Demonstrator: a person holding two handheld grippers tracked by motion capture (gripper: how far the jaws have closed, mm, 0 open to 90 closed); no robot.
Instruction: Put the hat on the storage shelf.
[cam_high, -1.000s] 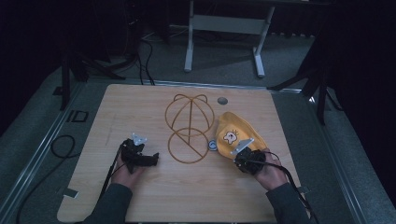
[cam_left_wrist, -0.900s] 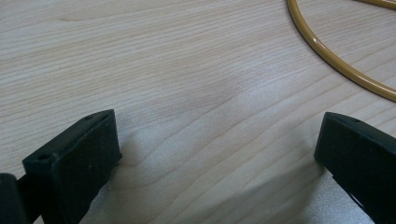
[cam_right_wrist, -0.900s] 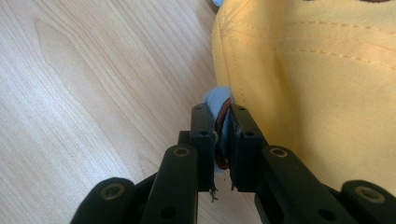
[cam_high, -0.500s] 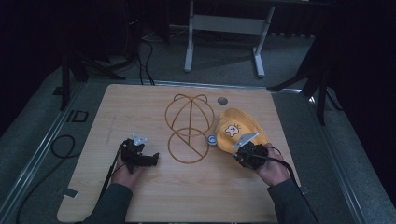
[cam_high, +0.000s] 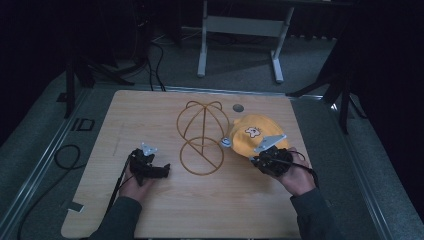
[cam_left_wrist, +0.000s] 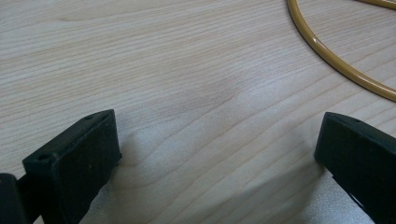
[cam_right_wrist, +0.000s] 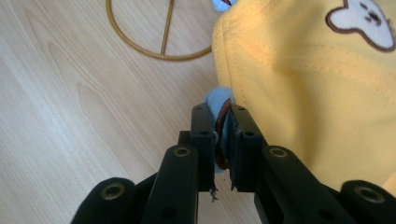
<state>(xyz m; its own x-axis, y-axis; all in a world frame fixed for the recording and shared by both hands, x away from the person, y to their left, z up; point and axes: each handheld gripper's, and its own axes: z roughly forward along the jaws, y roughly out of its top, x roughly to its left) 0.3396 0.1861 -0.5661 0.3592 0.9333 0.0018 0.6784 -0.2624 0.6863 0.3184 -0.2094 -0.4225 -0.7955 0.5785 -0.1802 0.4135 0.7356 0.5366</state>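
L gripper (cam_high: 162, 171) sits low on the worktop (cam_high: 150, 115), jaws wide apart w/ nothing but bare wood between them; in the left gripper view a curve of the wire stand's base ring (cam_left_wrist: 336, 65) runs past, beyond and to the side of one jaw, not touching. L hand (cam_high: 132, 180) looks idle, parked.

Centre: the gold wire hat stand (cam_high: 202, 137), dome frame behind, flat ring w/ a cross bar in front, nothing on it.

R gripper (cam_high: 256, 161) is the busy one. Jaws nearly together, clamped on the cap's edge: in the right gripper view a thin fold of pale blue trim (cam_right_wrist: 219, 100) w/ a brown seam line is pinched between them, and the yellow cap (cam_right_wrist: 317, 79) spreads away ahead and to one side of the jaws. In the high view the cap (cam_high: 252, 135) lies just beside the stand, crown w/ the little white animal patch facing up, a small round badge (cam_high: 226, 142) on the side nearest the stand.

Step, as I read it: cap gripped at the rim and being lifted, prob. to go onto the stand. Next move needs the grip kept firm, cap raised high enough to clear the dome wires, then carried across over the stand w/ the opening facing down. L jaws could steady the base ring if the stand slides.
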